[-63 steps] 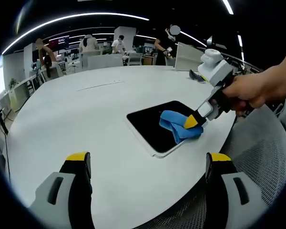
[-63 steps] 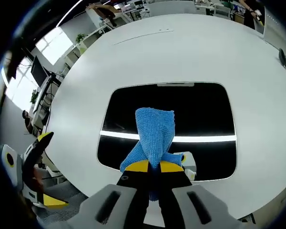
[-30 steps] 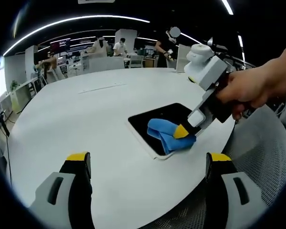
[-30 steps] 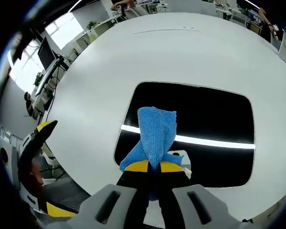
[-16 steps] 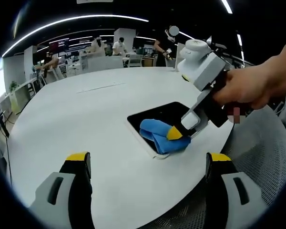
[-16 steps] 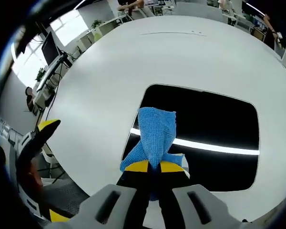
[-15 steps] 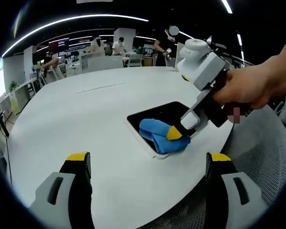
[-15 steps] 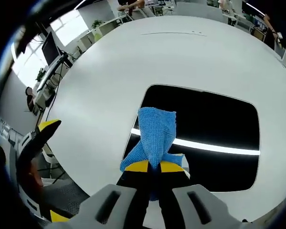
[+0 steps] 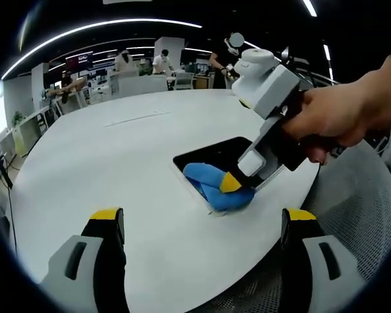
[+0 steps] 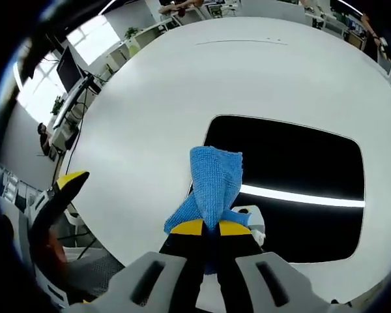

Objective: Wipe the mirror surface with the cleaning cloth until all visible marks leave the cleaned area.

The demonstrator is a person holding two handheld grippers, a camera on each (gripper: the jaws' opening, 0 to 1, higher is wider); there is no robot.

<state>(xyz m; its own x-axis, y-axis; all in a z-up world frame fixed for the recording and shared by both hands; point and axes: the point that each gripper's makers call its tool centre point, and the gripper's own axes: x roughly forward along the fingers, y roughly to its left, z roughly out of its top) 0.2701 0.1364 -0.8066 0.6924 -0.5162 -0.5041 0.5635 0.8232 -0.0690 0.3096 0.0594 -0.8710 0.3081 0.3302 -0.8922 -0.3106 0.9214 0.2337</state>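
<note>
A dark rectangular mirror (image 10: 300, 176) with a white frame lies flat on the round white table (image 10: 150, 98). My right gripper (image 10: 210, 227) is shut on a blue cleaning cloth (image 10: 212, 179), pressing it at the mirror's left edge. In the left gripper view the same cloth (image 9: 208, 182) covers the near end of the mirror (image 9: 215, 151), held by the right gripper (image 9: 231, 184) in a person's hand (image 9: 345, 117). My left gripper (image 9: 202, 225) hangs open over the table's near edge, holding nothing. One left jaw tip (image 10: 68, 182) shows at the left of the right gripper view.
A mesh chair (image 9: 352, 215) stands at the table's right edge. A thin strip (image 9: 135, 117) lies on the far part of the table. Desks and several people fill the office behind. A bright ceiling-light streak reflects across the mirror.
The right gripper has dragged the cloth leftward across the mirror toward its left edge. The left gripper has stayed still and open.
</note>
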